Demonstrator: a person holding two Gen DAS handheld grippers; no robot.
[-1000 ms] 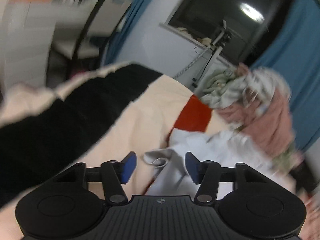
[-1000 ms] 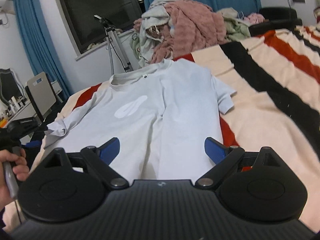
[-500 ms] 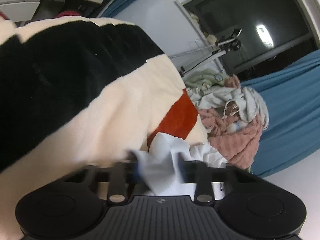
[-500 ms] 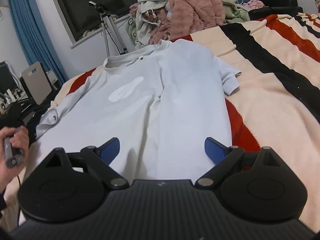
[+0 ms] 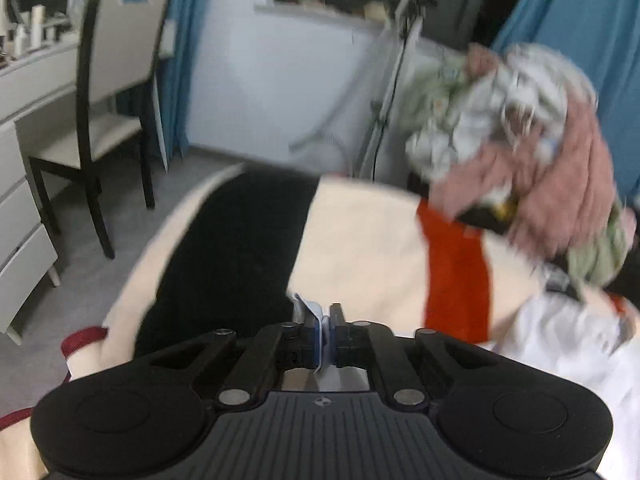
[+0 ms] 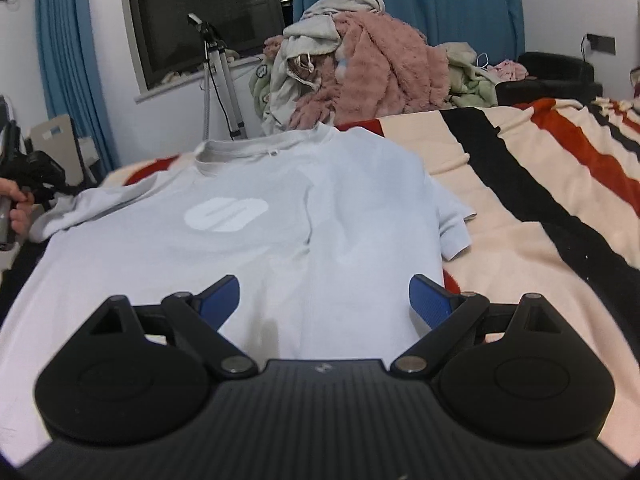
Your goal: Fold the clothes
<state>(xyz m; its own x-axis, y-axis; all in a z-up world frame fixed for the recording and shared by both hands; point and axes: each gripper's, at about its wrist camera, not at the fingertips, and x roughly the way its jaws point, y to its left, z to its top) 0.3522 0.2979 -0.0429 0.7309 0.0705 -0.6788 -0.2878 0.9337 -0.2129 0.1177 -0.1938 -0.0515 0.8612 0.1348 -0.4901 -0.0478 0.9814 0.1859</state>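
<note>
T-shirt (image 6: 256, 240): flat on the bed (image 6: 520, 248), centre of the right wrist frame, collar toward the top, one sleeve out to frame left, the other to frame right.
Right tool (image 6: 324, 294): lower centre, above the shirt's hem, fingers spread apart.
Clothes pile (image 6: 360, 64): top centre, behind the collar.
Tripod (image 6: 218, 80): left of the pile.
Hand (image 6: 18, 210): left edge, beside the left sleeve.
Left tool (image 5: 326, 330): lower centre of the left wrist frame, clamped on shirt fabric.
Chair (image 5: 104, 92): upper left, on the floor, beside the table (image 5: 28, 84).
</note>
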